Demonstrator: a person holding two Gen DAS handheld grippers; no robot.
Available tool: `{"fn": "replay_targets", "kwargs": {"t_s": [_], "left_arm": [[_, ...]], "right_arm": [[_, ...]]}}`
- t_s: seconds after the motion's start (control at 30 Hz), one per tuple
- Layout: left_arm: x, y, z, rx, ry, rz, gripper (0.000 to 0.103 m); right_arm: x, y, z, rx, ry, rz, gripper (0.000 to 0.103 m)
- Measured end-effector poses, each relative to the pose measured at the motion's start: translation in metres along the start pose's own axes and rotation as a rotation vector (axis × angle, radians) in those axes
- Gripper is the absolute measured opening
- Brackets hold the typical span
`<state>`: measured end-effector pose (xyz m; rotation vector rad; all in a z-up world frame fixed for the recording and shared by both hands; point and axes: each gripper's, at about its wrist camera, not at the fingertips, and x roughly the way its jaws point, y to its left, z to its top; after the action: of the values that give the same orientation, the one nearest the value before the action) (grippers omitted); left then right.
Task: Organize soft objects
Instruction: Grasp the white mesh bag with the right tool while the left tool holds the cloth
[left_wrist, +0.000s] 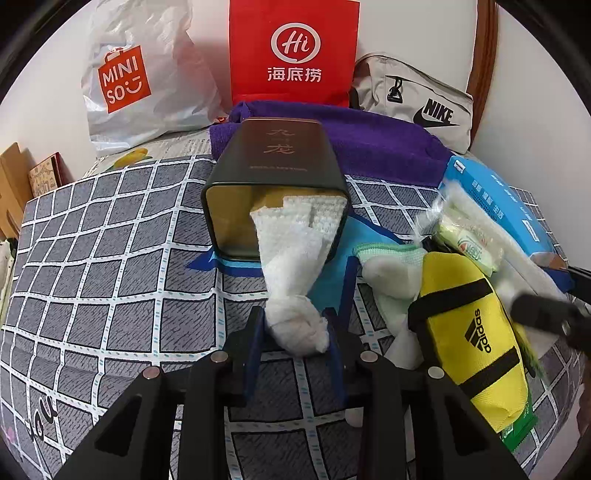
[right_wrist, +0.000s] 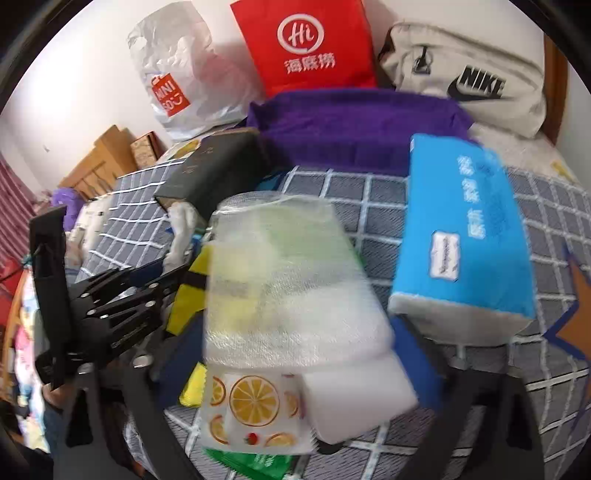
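My left gripper (left_wrist: 295, 325) is shut on the knotted end of a white cloth (left_wrist: 291, 266). The cloth's other end lies inside a dark tin box (left_wrist: 277, 173) tipped on its side on the bed, mouth facing me. My right gripper (right_wrist: 295, 354) is shut on a clear plastic pack of white towels (right_wrist: 288, 280) with an orange-slice label, held above the bed; the pack hides its fingers. The left gripper also shows in the right wrist view (right_wrist: 118, 306), beside the tin (right_wrist: 210, 170).
A yellow Adidas pouch (left_wrist: 472, 332), a white-green sock (left_wrist: 388, 266) and a blue tissue pack (right_wrist: 461, 229) lie on the checked bedsheet (left_wrist: 110, 240). A purple towel (left_wrist: 369, 144), Miniso bag (left_wrist: 140, 74), red bag (left_wrist: 295, 51) and Nike bag (left_wrist: 417, 99) line the wall.
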<state>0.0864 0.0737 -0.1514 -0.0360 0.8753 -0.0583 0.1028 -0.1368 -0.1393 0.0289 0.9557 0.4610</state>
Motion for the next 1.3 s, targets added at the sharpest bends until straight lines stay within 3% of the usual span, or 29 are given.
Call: {"fn": "replay_targets", "kwargs": {"t_s": [0.03, 0.2, 0.27, 0.5, 1.0, 1.3], "left_arm": [[0.000, 0.000, 0.000, -0.001, 0.000, -0.002, 0.031], [0.000, 0.001, 0.000, 0.001, 0.001, -0.001, 0.031], [0.000, 0.000, 0.000, 0.005, 0.001, 0.004, 0.031], [0.000, -0.001, 0.000, 0.008, 0.002, 0.008, 0.031], [-0.003, -0.004, 0.003, 0.031, 0.012, 0.027, 0.026], [-0.034, 0.005, 0.016, -0.010, -0.006, 0.017, 0.026]], "right_arm": [[-0.002, 0.001, 0.000, -0.005, -0.011, 0.000, 0.071], [-0.018, 0.002, -0.003, -0.030, -0.057, -0.015, 0.054], [-0.025, 0.004, -0.004, -0.050, -0.066, -0.023, 0.040], [-0.041, 0.002, -0.016, -0.087, -0.067, -0.028, 0.017], [-0.072, -0.016, -0.028, -0.059, -0.106, -0.063, 0.013], [-0.080, -0.020, -0.018, -0.048, -0.118, -0.062, 0.013]]}}
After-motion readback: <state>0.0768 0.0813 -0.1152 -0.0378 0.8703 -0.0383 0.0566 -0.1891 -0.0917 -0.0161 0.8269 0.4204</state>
